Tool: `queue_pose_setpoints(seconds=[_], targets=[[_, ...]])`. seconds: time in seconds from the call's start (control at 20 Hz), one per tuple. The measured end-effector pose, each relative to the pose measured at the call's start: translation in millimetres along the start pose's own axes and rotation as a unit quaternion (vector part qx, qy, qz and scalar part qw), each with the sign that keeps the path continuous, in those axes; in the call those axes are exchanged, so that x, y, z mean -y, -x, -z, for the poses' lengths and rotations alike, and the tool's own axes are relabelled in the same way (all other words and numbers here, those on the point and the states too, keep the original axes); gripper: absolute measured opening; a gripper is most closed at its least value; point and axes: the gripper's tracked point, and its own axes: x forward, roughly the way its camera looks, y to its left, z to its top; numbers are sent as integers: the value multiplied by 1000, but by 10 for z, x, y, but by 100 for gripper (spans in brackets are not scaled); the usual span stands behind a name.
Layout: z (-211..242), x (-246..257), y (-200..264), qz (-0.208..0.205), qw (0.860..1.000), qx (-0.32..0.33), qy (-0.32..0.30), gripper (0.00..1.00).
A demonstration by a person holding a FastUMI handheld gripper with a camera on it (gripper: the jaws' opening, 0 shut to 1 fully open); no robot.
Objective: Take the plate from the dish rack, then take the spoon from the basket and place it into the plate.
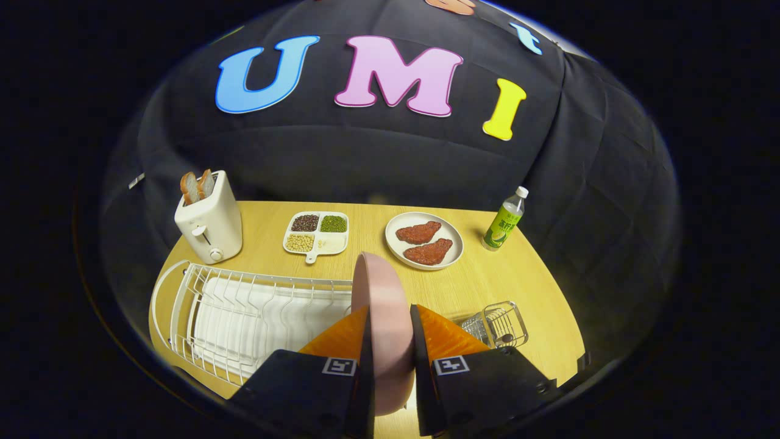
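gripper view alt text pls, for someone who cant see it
The gripper is shut on a pink plate held on edge above a wooden table, with the white dish rack beside it and a wire basket on the other side.

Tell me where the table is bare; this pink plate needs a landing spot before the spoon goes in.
The fingers grip the pink plate on edge. Bare wood lies just ahead, bordered by dish rack, compartment tray, steak plate and wire basket. The back row, toaster through bottle, is crowded.
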Motion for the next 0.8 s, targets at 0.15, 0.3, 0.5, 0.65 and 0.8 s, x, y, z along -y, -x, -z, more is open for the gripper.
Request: queue_pose_setpoints(seconds=[0.15, 0.3, 0.5, 0.65, 0.8], targets=[[-63, -123, 38, -1, 998, 24, 59, 31], [-104, -31, 23, 7, 996, 38, 82, 30], [-121, 252, -6, 22, 998, 28, 44, 27], [-178, 338, 39, -3, 999, 28, 24, 23], [-64, 474, 167, -43, 999, 16, -4, 22]])
